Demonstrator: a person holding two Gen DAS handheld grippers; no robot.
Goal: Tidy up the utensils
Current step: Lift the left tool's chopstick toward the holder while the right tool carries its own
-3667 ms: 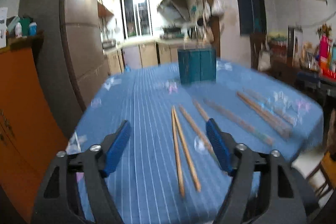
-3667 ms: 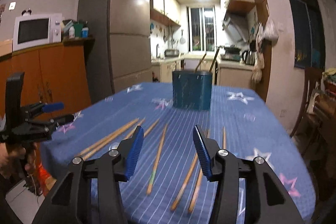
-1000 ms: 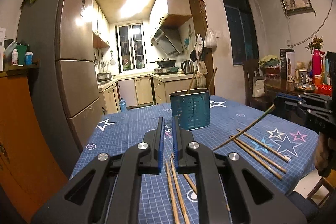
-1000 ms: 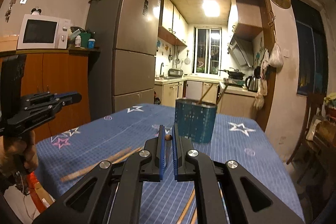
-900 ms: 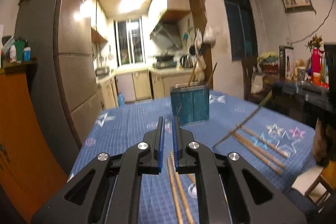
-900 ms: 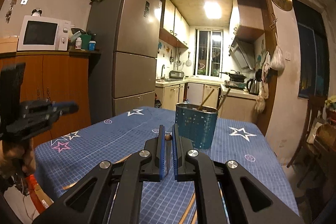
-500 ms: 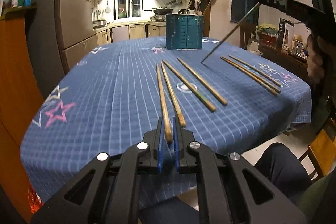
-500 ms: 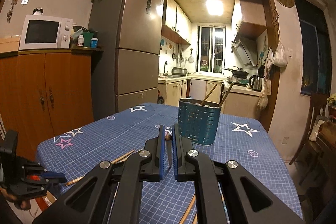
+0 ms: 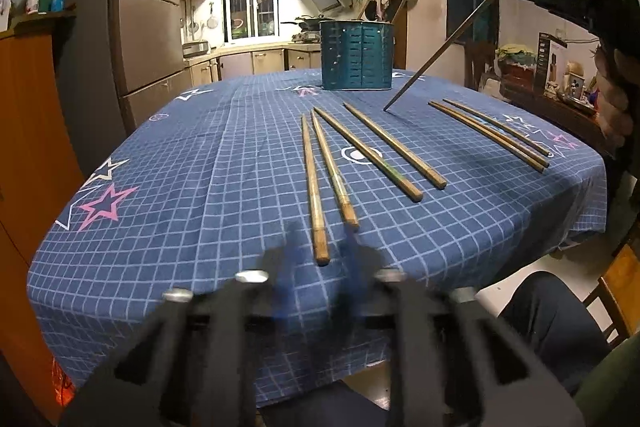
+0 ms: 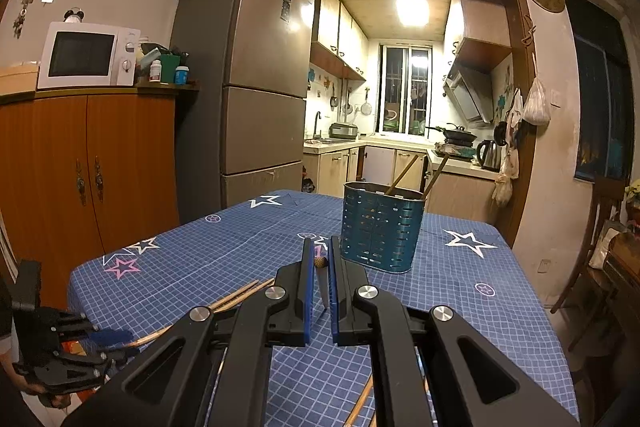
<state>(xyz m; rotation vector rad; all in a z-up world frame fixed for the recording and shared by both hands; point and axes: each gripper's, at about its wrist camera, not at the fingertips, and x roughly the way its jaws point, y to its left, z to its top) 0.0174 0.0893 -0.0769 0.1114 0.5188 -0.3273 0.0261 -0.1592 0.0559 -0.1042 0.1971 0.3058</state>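
Several wooden chopsticks (image 9: 362, 151) lie on the blue checked tablecloth (image 9: 200, 187). A teal perforated utensil holder (image 9: 356, 55) stands at the far end, with two chopsticks in it; it also shows in the right wrist view (image 10: 380, 227). My left gripper (image 9: 320, 239) is motion-blurred, its jaws apart around the near end of one chopstick (image 9: 314, 195) lying on the cloth. My right gripper (image 10: 319, 267) is shut on a dark chopstick (image 10: 322, 285), seen in the left wrist view (image 9: 440, 51) hanging tip-down over the table.
A tall fridge (image 10: 244, 87) and an orange cabinet (image 10: 88, 179) with a microwave (image 10: 86, 55) stand left of the table. A cluttered sideboard (image 9: 560, 99) is on the right. A wooden chair (image 9: 616, 299) and a person's leg (image 9: 548, 311) are at the near right edge.
My left gripper has opened from shut, with the nearest chopstick's end between its jaws. My right gripper still holds its chopstick aloft, nearly unmoved.
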